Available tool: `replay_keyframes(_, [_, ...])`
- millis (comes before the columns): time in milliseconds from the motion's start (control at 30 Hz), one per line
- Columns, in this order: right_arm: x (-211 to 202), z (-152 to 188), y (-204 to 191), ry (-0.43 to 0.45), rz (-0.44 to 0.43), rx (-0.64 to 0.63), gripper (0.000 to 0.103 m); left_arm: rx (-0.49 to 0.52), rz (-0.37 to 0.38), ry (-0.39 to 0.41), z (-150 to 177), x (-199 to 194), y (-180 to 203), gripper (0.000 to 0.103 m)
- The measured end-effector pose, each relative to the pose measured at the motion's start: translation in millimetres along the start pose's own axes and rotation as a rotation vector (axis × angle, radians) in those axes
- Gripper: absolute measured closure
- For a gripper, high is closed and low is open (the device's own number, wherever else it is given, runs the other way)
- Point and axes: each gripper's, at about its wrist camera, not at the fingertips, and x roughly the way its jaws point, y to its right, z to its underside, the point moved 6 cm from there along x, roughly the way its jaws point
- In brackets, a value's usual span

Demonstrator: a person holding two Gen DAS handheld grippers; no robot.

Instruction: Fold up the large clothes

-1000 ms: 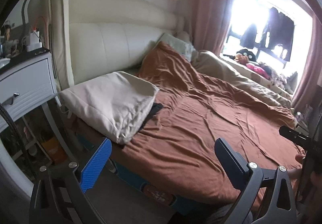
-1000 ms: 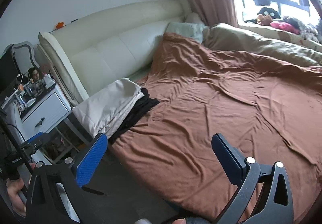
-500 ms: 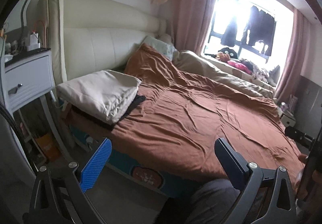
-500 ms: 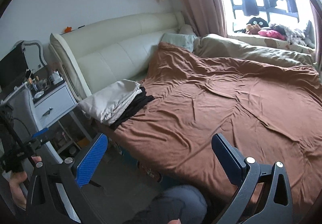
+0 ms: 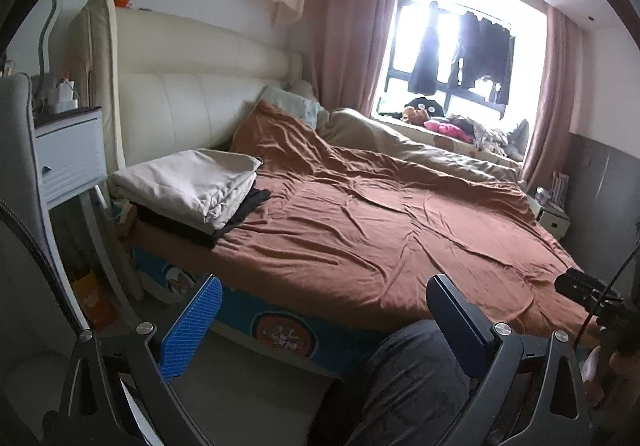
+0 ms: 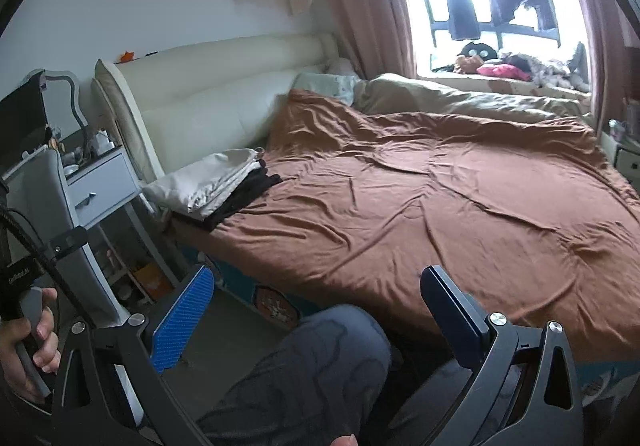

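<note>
With my left gripper and right gripper both spread wide and empty, I judge the brown sheet spread over the bed soft, limp and bulky, best pinched at its near-edge corners

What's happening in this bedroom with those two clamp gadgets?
A person beside the bed holds a two-finger tool in each hand. The left tool and right tool are both open and empty. A folded cream cloth lies on a folded black garment on the brown sheet.
</note>
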Motion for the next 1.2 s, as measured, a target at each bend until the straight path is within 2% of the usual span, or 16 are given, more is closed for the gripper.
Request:
replay_keyframes(167, [-21.8, 9.3, -11.2, 0.025, -0.010, -0.022, 0.000, 0.007, 0.008, 0.014, 8.8, -5.9, 2.6, 0.001])
replay_keyframes(400, [-27.5, 14.3, -18.2, 0.045, -0.001, -0.037, 0.000, 0.005, 0.026, 0.015, 8.7, -13.0, 8.7, 0.001])
replay_keyframes(767, [-23.7, 21.1, -13.3, 0.050, 0.019, -0.038, 0.000, 0.017, 0.005, 0.043, 3.7, -23.1, 14.6, 0.001])
replay_keyframes(1200, [-18.1, 21.7, -15.8, 0.044, 0.012, -0.038, 0.000, 0.028, 0.004, 0.031, 0.9, -20.3, 15.6, 0.001])
